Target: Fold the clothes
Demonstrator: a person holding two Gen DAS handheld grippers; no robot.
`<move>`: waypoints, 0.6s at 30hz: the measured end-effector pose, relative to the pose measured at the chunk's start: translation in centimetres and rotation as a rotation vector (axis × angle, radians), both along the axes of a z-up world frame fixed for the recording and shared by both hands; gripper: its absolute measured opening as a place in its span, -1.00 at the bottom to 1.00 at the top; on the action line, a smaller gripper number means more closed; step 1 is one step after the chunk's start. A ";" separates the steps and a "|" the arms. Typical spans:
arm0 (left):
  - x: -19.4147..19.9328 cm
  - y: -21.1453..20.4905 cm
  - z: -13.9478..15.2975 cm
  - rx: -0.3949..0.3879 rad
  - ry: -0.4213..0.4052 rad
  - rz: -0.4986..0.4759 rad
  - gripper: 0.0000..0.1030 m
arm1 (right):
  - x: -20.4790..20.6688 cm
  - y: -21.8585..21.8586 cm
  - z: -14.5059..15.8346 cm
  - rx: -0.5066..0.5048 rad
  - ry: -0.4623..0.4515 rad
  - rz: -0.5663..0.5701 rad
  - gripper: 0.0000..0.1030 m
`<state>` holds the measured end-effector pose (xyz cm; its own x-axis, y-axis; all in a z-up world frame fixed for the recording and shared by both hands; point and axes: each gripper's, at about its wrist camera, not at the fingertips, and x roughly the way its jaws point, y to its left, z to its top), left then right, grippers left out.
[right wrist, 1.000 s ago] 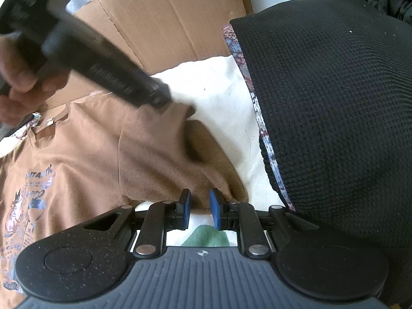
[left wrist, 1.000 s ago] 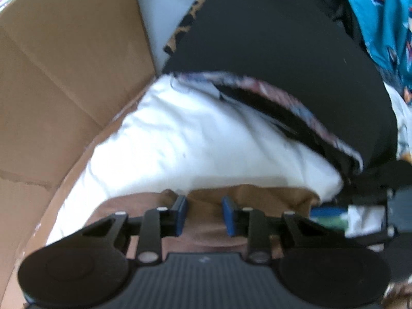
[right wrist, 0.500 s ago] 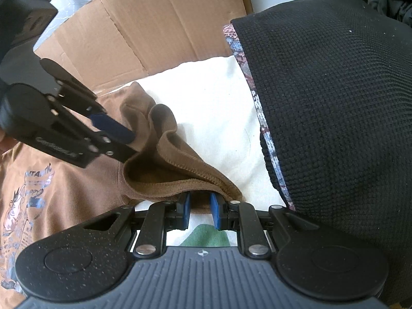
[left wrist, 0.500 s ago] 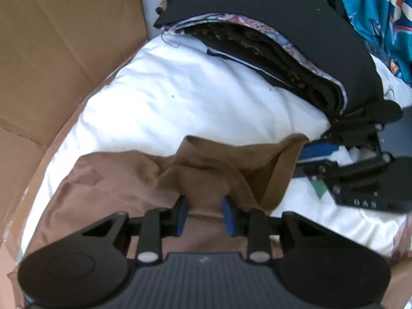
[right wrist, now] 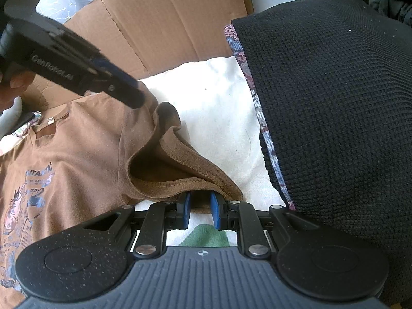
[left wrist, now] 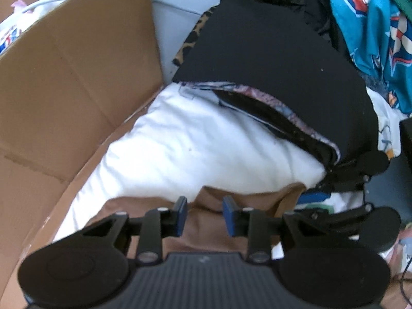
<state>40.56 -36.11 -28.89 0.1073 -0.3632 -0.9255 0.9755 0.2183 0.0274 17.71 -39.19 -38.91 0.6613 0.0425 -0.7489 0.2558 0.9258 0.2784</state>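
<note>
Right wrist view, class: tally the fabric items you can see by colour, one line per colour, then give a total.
Brown: 1, the printed T-shirt
Black: 1, the knitted garment
White: 1, the sheet underneath
Green: 1, the cloth patch behind the right gripper
Total: 4

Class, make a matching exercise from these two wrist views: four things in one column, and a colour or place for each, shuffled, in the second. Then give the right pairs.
Things
1. T-shirt with a printed picture
2. Knitted garment on top of the folded pile
3. Cardboard box flap
4. Cartoon-print fabric

Colour or place
A. Black, right of the white bedding
B. Teal, far right in the left wrist view
C. Brown, its sleeve hem at the right hand-held gripper
D. Tan, standing left of the bedding

Pairs: 1-C, 2-A, 3-D, 4-B
</note>
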 end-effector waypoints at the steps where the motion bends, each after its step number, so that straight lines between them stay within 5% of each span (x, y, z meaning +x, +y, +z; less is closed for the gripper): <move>1: -0.2 -0.3 -0.2 0.010 -0.006 0.000 -0.36 | 0.0 0.0 0.0 0.000 -0.001 0.001 -0.56; 7: -0.1 -1.2 -2.6 0.088 -0.036 0.071 -0.35 | 0.0 0.0 -0.3 0.000 -0.004 0.002 -0.56; 18: 1.2 -2.5 -4.2 0.123 0.052 0.156 -0.40 | -0.1 0.0 -0.3 0.002 -0.009 0.000 -0.56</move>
